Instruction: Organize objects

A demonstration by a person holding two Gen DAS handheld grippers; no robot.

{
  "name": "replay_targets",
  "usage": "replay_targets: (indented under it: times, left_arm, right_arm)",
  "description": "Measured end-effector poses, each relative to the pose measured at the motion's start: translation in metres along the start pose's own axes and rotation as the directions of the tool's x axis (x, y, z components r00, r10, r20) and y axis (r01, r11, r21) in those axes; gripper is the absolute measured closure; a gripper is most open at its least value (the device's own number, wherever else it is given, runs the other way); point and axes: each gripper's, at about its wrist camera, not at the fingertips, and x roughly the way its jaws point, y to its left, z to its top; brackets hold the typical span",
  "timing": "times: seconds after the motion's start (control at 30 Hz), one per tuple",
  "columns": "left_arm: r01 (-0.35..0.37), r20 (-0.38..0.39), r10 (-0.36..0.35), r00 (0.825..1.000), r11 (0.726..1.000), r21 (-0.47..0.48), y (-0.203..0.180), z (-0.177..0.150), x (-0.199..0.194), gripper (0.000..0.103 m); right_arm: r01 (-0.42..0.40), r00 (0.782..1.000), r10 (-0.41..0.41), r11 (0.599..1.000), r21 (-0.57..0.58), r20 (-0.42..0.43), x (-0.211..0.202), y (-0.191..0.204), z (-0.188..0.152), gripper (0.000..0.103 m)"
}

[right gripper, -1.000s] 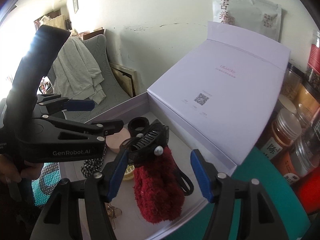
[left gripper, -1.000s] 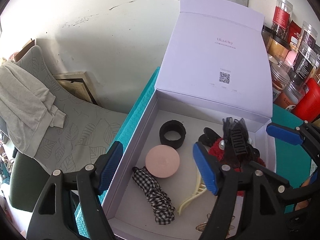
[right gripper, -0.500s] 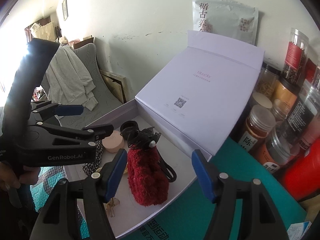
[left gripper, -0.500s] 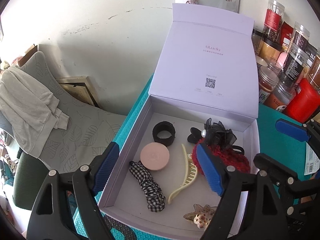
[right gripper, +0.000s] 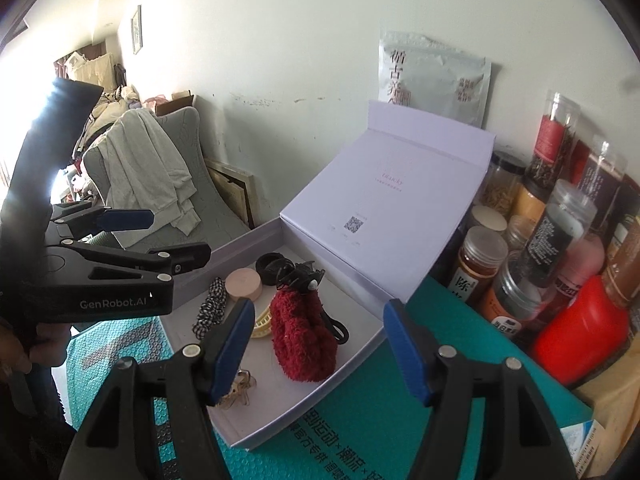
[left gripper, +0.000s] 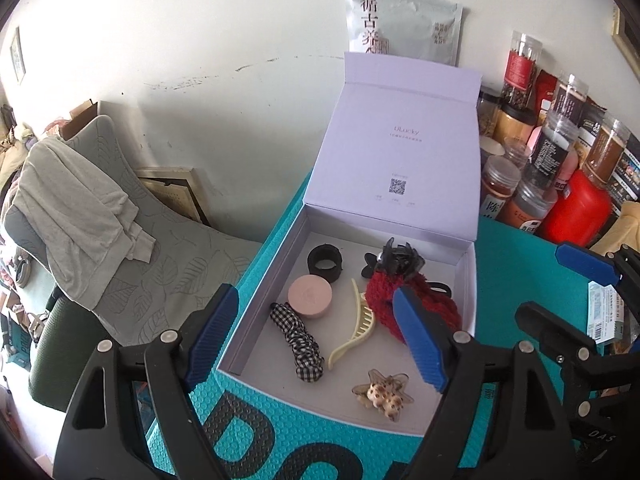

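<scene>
An open white box (left gripper: pixel 469 280) (right gripper: pixel 352 364) with its lid (left gripper: pixel 400 160) up sits on a teal mat. Inside lie a black claw clip (left gripper: pixel 398 260) on a red fuzzy scrunchie (left gripper: pixel 412 304) (right gripper: pixel 304 336), a black hair band (left gripper: pixel 325 263), a pink round case (left gripper: pixel 310 296), a checked scrunchie (left gripper: pixel 298 340), a cream clip (left gripper: pixel 354 332) and a star-shaped clip (left gripper: pixel 382 394). My left gripper (left gripper: pixel 316 340) is open and empty above the box's front. My right gripper (right gripper: pixel 320 348) is open and empty, pulled back from the box; it also shows in the left wrist view (left gripper: pixel 560 292).
Several spice jars (left gripper: pixel 532 168) (right gripper: pixel 540 240) and a red container (left gripper: pixel 576 212) crowd the right behind the box. A silver pouch (left gripper: pixel 400 20) leans on the wall. A grey chair (left gripper: pixel 104 216) with a cloth stands off the table's left edge.
The right gripper let go of the black claw clip, which now rests on the red scrunchie in the box. Both grippers have pulled back and up from the box.
</scene>
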Motion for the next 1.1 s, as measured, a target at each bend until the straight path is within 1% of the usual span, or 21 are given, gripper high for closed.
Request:
replay_targets:
  times: [0.23, 0.33, 0.53, 0.63, 0.7, 0.97, 1.1]
  left_arm:
    - [0.004, 0.030, -0.004, 1.000, 1.000, 0.000, -0.005, -0.015, -0.049, 0.024]
    - [0.013, 0.049, -0.013, 0.999, 1.000, 0.001, -0.006, -0.025, -0.073, 0.021]
    - [0.006, 0.073, -0.007, 0.997, 1.000, 0.004, -0.009, -0.049, -0.110, 0.016]
    - [0.007, 0.087, -0.006, 0.996, 1.000, -0.008, -0.009, -0.061, -0.125, 0.014]
    - [0.007, 0.092, -0.006, 0.996, 1.000, -0.016, -0.009, -0.070, -0.135, 0.010]
    - [-0.007, 0.103, 0.009, 0.995, 1.000, -0.021, -0.012, -0.104, -0.166, 0.008]
    - [-0.017, 0.098, 0.019, 0.995, 1.000, -0.024, -0.014, -0.122, -0.177, 0.005]
  right_arm:
    - [0.031, 0.999, -0.031, 0.999, 0.006, 0.027, -0.039, 0.009, -0.006, 0.035]
    - [0.043, 0.999, -0.043, 0.999, 0.013, 0.030, -0.053, 0.013, -0.012, 0.035]
    - [0.050, 0.997, -0.050, 0.999, 0.005, 0.054, -0.084, 0.023, -0.026, 0.035]
    - [0.054, 0.996, -0.054, 0.999, 0.000, 0.064, -0.099, 0.030, -0.034, 0.035]
    - [0.060, 0.996, -0.061, 0.998, 0.004, 0.069, -0.107, 0.034, -0.041, 0.035]
    - [0.076, 0.995, -0.076, 0.997, 0.004, 0.059, -0.129, 0.045, -0.068, 0.035]
    - [0.083, 0.995, -0.084, 0.996, 0.007, 0.063, -0.138, 0.049, -0.079, 0.031]
